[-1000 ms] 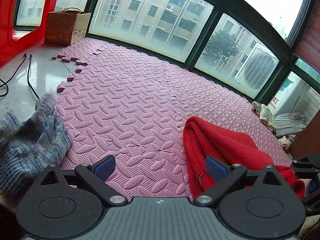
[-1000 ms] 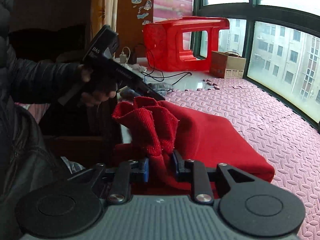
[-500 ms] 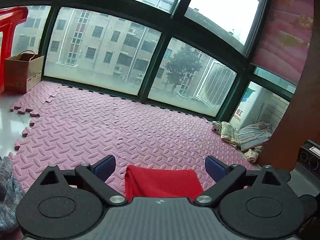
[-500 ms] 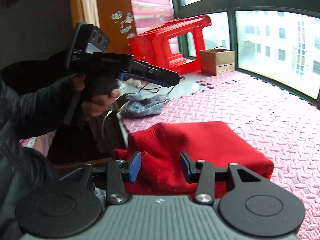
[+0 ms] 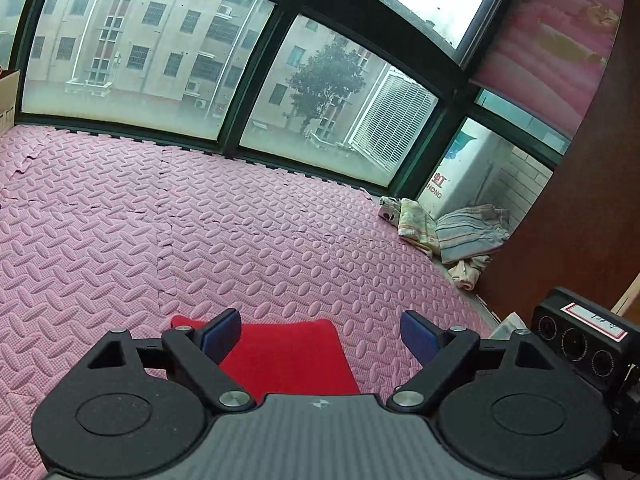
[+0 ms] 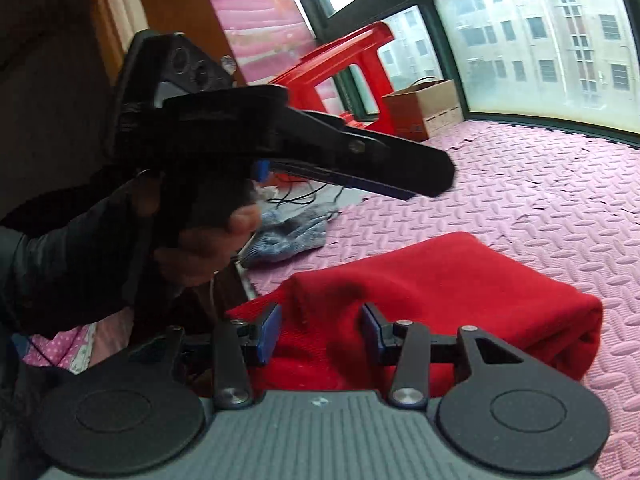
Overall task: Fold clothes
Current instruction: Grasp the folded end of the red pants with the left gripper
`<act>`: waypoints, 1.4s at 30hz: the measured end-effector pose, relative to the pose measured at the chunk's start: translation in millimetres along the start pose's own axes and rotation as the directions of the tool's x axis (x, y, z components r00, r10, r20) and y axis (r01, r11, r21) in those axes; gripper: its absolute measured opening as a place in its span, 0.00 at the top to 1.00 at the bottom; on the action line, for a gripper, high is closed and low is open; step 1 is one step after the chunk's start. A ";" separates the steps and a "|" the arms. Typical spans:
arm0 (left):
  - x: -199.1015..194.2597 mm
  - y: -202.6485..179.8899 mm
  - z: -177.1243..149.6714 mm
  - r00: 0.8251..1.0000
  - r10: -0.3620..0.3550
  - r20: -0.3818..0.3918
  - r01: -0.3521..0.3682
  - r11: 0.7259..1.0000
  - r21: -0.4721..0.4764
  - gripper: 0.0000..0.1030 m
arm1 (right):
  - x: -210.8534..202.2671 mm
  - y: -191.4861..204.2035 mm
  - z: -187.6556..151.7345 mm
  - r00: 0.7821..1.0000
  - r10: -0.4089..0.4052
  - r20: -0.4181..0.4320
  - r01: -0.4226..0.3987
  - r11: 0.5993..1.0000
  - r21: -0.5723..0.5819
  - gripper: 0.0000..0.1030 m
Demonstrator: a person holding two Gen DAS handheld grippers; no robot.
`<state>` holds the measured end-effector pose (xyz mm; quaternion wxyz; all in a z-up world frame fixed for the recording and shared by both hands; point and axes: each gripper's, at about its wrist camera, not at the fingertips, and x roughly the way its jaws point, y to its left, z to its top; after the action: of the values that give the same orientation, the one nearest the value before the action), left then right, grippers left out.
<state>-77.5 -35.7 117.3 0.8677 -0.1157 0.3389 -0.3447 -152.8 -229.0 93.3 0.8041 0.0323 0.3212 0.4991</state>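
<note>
A: What does the folded red knit garment (image 6: 460, 288) look like?

B: A thick, soft bundle, doubled over with a rounded fold along its right side, lying on the pink embossed foam floor mat (image 6: 560, 200) in the lower middle of the right wrist view. In the left wrist view only a flat red patch (image 5: 288, 356) shows at the bottom centre, just above the gripper body.

A: And the hands?

B: In the upper left of the right wrist view, the left hand (image 6: 208, 248), in a dark sleeve, grips a black handle and carries the left gripper (image 6: 428, 180) in the air above the mat, tilted down toward the right. It is blurred there. The right gripper (image 6: 320, 334) sits low at the bottom of its own view, pointing over the near end of the garment.

A: The jaws?

B: The left gripper (image 5: 320, 332) has its blue pads wide apart and closing, with nothing pinched; the red cloth lies below them on the mat. The right gripper's jaws are partly apart and opening. A hump of red cloth rises between them, but the pads do not appear to press it.

A: Anything else nearby?

B: A grey-blue knit garment (image 6: 288, 236) lies crumpled on the mat's left edge, well apart from the red one.
</note>
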 end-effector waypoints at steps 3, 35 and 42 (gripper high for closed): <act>5.7 1.5 -14.3 0.998 -0.036 -0.054 0.035 0.999 -0.012 0.15 | 1.4 11.5 -6.4 0.999 0.022 -0.046 -0.024 0.999 -0.045 0.52; -18.6 -7.3 -97.8 0.996 0.085 0.001 -0.084 0.985 0.153 0.21 | -13.5 -48.6 23.2 0.957 -0.280 0.072 0.274 0.958 0.091 0.28; -21.3 -8.0 -103.3 0.996 0.094 0.010 -0.095 0.985 0.145 0.21 | 42.5 -85.7 19.0 0.928 -0.372 -0.006 0.371 0.924 0.091 0.28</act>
<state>-162.0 -23.8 54.7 0.8897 -0.0368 0.3166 -0.3268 -62.9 -231.7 55.8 0.8835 0.0103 0.3394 0.3227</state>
